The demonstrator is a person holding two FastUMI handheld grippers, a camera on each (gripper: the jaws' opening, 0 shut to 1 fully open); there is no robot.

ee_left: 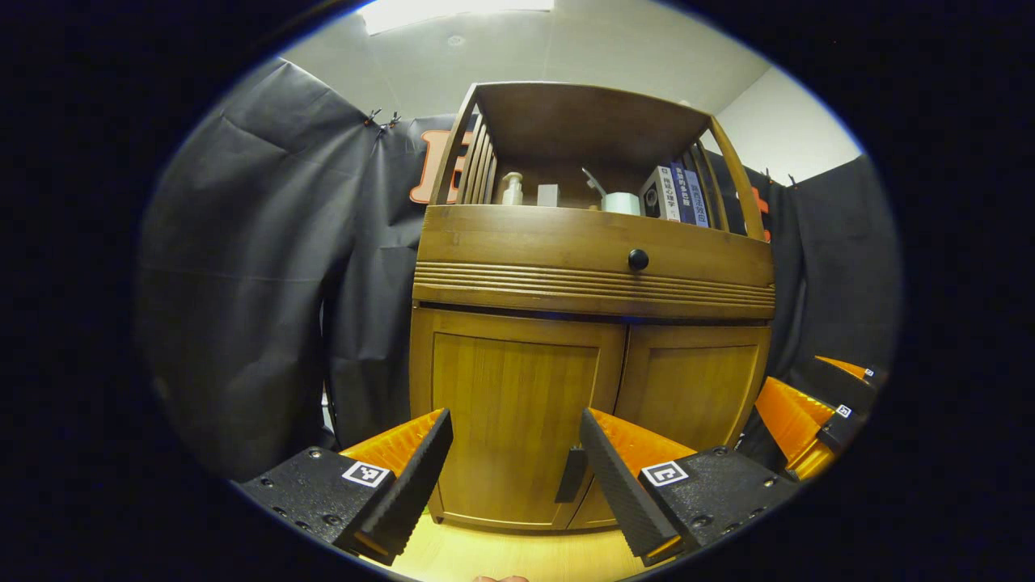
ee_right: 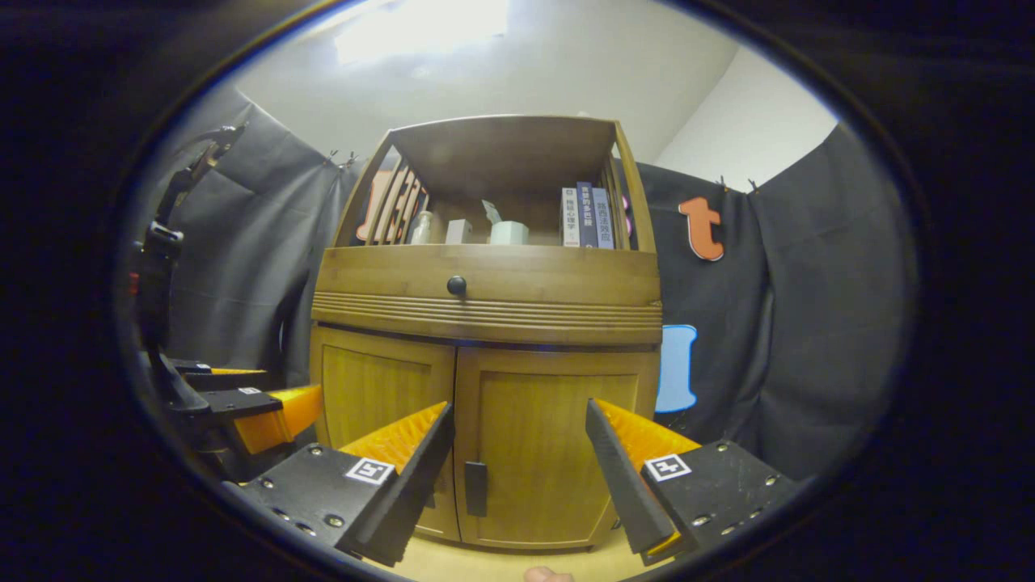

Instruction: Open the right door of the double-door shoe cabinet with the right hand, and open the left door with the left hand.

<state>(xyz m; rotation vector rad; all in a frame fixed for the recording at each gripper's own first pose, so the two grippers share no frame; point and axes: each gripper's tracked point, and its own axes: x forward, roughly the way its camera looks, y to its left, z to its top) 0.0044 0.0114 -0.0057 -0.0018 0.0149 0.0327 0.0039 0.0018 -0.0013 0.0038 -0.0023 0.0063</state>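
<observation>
With both the left gripper [ee_left: 516,453] and right gripper [ee_right: 517,449] spread wide short of the closed warm-brown wooden double-door shoe cabinet [ee_right: 485,396], either may slip off its small dark, seemingly shallow door handle [ee_right: 476,488].

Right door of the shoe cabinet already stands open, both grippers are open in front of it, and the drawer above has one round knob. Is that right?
Not quite. The right door is shut, flush with the left door, as the right gripper view shows. The rest holds: the left gripper and right gripper are open in front of the cabinet, and the drawer has one round knob.
</observation>
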